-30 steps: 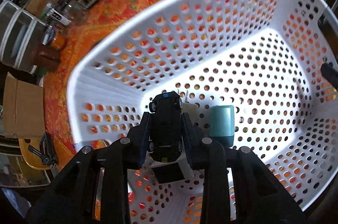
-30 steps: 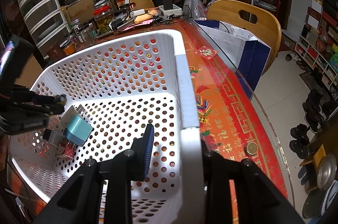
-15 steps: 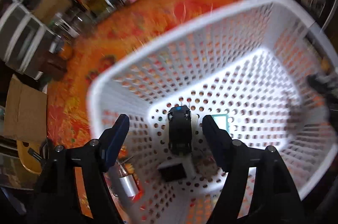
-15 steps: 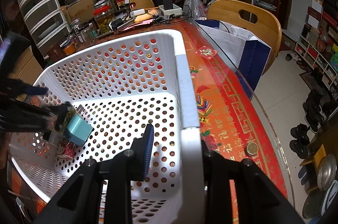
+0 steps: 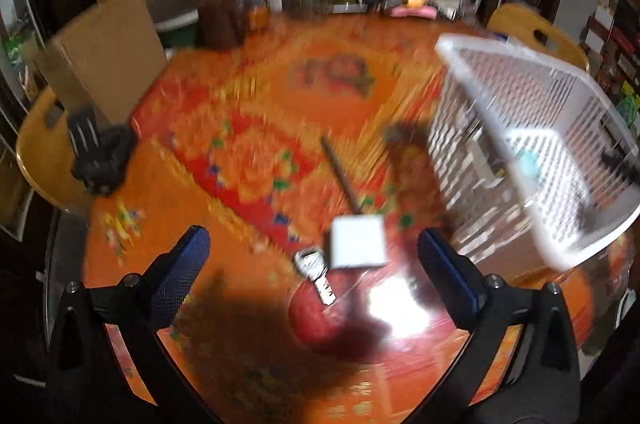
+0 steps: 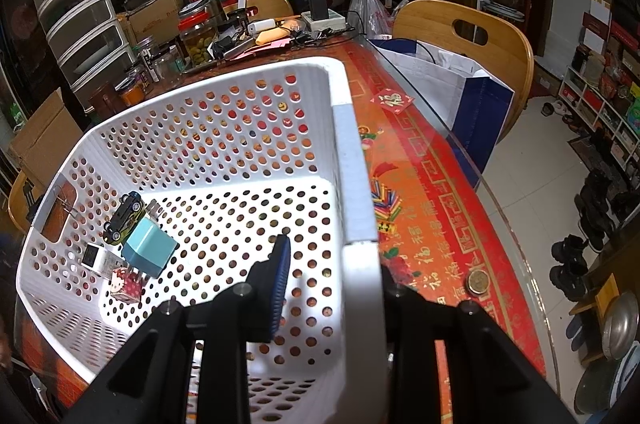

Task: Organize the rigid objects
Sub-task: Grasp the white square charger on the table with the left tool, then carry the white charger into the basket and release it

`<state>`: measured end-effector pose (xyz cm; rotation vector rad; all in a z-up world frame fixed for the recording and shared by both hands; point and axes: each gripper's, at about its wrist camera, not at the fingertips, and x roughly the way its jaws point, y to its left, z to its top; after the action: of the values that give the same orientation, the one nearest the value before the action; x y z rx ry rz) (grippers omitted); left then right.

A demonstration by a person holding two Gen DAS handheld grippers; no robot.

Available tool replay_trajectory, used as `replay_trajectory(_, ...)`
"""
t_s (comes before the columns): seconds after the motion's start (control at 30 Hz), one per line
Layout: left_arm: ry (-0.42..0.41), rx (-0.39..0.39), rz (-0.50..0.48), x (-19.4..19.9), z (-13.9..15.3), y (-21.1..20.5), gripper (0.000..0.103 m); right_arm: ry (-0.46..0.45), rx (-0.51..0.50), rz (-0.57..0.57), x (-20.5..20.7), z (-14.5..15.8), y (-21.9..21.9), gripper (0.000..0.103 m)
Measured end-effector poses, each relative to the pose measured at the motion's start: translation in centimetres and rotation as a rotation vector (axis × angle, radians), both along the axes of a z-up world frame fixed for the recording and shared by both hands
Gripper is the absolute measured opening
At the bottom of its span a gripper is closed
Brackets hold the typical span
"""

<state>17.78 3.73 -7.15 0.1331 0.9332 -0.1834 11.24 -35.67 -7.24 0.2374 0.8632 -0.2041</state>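
Observation:
My right gripper is shut on the right wall of the white perforated basket, one finger inside and one outside. At the basket's left end lie a dark toy car, a teal box, a small white device and a pink patterned cube. The left wrist view is blurred by motion. There my left gripper hangs over the table beside the basket, its jaws opening wide and gripping nothing. Below them on the red cloth lie a white square block and a silvery key-like piece.
A thin dark stick lies on the cloth beyond the white block. Jars, a cardboard box and clutter line the table's far edge. A black object sits on a wooden chair at left. A coin lies near the table's right edge.
My left gripper let go of the toy car, which stays in the basket. It opened wide and swung out to the left over the table. The right gripper has not moved.

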Motion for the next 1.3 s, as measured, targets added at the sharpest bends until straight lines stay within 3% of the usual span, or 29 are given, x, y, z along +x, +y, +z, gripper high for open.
replay_trajectory(0.27, 0.009, 0.055, -0.107, -0.1, -4.3, -3.3, 0.098, 0.003, 0.002, 0.001, 0.0, 0.0, 0.0, 0.029)
replay_trajectory(0.3, 0.016, 0.069, -0.102, 0.5, -4.9, -4.2, 0.095, 0.003, 0.001, 0.001, 0.0, 0.0, 0.0, 0.029)
replay_trajectory(0.37, 0.042, 0.081, -0.096, 1.3, -6.0, -5.0, 0.076, 0.002, 0.002, 0.001, 0.0, 0.0, 0.0, 0.029)
replay_trajectory(0.43, 0.074, 0.061, -0.091, 2.0, -7.1, -5.5, 0.066, 0.002, 0.002, 0.001, 0.0, -0.1, 0.0, 0.029)
replay_trajectory(0.63, 0.087, 0.029, -0.071, 2.5, -7.7, -5.3, 0.059, 0.0, 0.001, 0.0, -0.1, -0.1, 0.0, 0.029)
replay_trajectory(0.73, 0.076, 0.026, -0.074, 2.6, -7.4, -5.5, 0.042, -0.001, 0.001, 0.001, 0.0, -0.1, 0.0, 0.029)
replay_trajectory(0.87, 0.047, 0.058, -0.058, 2.0, -7.2, -5.6, 0.041, 0.0, 0.0, 0.002, -0.1, -0.1, 0.0, 0.029)
replay_trajectory(1.0, -0.026, 0.03, -0.037, 1.0, -5.5, -4.5, 0.041, 0.0, 0.0, 0.002, -0.1, -0.1, 0.1, 0.029)
replay_trajectory(1.17, -0.1, 0.073, -0.019, -0.1, -3.7, -3.7, 0.041, -0.001, 0.002, 0.0, -0.2, -0.2, 0.1, 0.029)
replay_trajectory(1.3, -0.141, 0.138, 0.065, 0.0, -2.5, -2.3, 0.041, 0.002, -0.002, 0.004, -0.1, -0.2, 0.2, 0.029)
